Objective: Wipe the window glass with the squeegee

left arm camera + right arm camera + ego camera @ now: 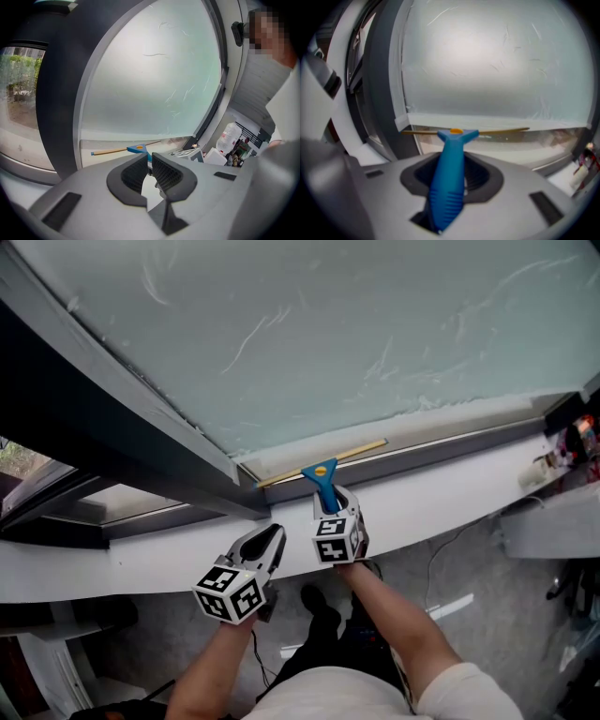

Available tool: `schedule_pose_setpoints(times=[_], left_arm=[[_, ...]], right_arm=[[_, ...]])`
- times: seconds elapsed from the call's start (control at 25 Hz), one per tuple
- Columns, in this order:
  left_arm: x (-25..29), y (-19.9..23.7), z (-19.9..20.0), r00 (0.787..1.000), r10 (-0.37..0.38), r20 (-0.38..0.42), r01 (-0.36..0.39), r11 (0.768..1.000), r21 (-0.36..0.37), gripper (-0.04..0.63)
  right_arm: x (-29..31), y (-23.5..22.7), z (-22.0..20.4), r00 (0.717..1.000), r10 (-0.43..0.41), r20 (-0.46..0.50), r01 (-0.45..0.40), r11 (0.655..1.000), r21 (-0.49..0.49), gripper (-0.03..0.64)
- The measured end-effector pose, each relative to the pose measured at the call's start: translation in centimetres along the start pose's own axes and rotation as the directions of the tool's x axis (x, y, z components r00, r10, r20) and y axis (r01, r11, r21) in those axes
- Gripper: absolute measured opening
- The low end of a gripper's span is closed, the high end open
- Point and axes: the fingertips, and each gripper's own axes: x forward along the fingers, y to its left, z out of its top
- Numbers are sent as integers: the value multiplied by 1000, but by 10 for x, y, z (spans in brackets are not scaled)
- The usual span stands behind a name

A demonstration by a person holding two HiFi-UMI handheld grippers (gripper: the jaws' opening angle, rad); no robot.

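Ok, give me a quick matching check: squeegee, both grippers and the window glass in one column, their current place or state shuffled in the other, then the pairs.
1. blue plastic-handled squeegee with brass-coloured blade bar
2. left gripper
3. right gripper
4. frosted window glass

A. fingers together, nothing between them
B. streaked with smears
C. blade at the pane's bottom edge
D. shut on the blue handle

Pairs: 1-C, 2-A, 3-D, 4-B.
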Motion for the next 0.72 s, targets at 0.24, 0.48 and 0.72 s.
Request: schedule_pose_setpoints(times=[0.24,0.48,0.72], left_arm=[[-7,-16,7,999,-28,19,28,1000,0,52],[-16,-32,5,998,-61,20,61,998,3,52],[-24,-58,12,993,-112,38,111,994,22,52]], right_arm=[[-34,3,3,998,62,-19,-61,997,35,150],[-72,-7,4,997,33,-68,-33,999,3,151],[-117,-22,14,999,25,-40,-25,1000,-4,150]])
